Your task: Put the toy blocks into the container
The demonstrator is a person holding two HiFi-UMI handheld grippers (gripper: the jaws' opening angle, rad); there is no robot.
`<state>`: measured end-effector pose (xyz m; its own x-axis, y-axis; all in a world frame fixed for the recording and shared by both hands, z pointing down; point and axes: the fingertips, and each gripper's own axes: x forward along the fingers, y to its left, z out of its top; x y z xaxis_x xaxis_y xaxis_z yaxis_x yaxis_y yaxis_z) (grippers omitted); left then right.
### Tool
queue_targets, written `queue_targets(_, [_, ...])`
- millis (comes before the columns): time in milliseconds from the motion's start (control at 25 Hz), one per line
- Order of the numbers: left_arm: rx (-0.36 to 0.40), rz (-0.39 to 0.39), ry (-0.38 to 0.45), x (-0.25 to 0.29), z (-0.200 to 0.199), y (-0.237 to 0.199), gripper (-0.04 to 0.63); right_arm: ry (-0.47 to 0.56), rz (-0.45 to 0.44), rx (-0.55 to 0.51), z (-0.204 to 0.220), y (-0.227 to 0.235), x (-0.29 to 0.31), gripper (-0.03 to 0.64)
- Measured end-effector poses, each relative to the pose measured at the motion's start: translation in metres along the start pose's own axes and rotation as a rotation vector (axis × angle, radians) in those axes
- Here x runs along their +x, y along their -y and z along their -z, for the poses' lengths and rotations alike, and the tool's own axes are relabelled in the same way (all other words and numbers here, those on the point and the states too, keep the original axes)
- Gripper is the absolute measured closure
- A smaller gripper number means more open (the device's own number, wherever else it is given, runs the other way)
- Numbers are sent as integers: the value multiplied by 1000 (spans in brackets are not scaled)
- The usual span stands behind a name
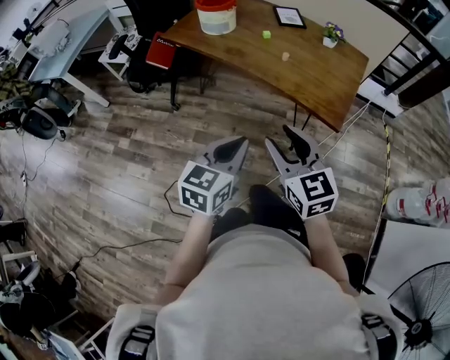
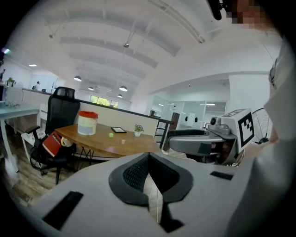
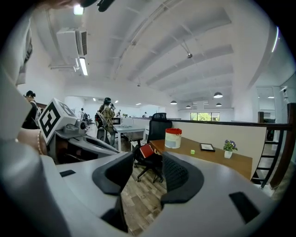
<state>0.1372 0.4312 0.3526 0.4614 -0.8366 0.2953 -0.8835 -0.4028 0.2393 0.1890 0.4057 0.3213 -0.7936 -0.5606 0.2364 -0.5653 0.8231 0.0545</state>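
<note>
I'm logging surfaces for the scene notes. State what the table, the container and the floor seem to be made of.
Table: wood or wood veneer, brown with grain streaks and a smooth satin finish.
Container: likely plastic, with a cloudy translucent body and an opaque red lid.
Floor: grey-brown wood-look planks with visible seams and a sheen; laminate or vinyl, cannot tell which.

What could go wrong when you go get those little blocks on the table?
A cable lies on the floor, so tripping is possible. The green block and tan block are small and could get nudged off the table. The red lid on the container looks shut, which might block dropping them in.
</note>
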Motion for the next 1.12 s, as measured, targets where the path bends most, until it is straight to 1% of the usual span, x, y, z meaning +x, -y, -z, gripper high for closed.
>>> queue_targets(40, [-3, -3, 3, 0, -1, -3, 581, 1, -3, -4, -1, 0, 3, 423])
queue_targets(280, [-41, -23, 1, 12, 1, -27, 581, 19, -14, -9, -5, 13, 33, 419])
queue_targets(480, [-71, -54, -4, 36, -7, -62, 581, 4, -47, -3, -2, 36, 76, 382])
queue_targets(720, [-64, -73, -9, 91, -40, -113, 580, 8, -83, 2, -12, 88, 143, 377])
queue_targets(960, [-56, -103, 14, 143, -83, -158, 581, 39, -106, -8, -34, 141, 192, 377])
queue_targets(1120, [-62, -119, 23, 174, -102, -181, 580, 49, -123, -5, -42, 171, 222, 377])
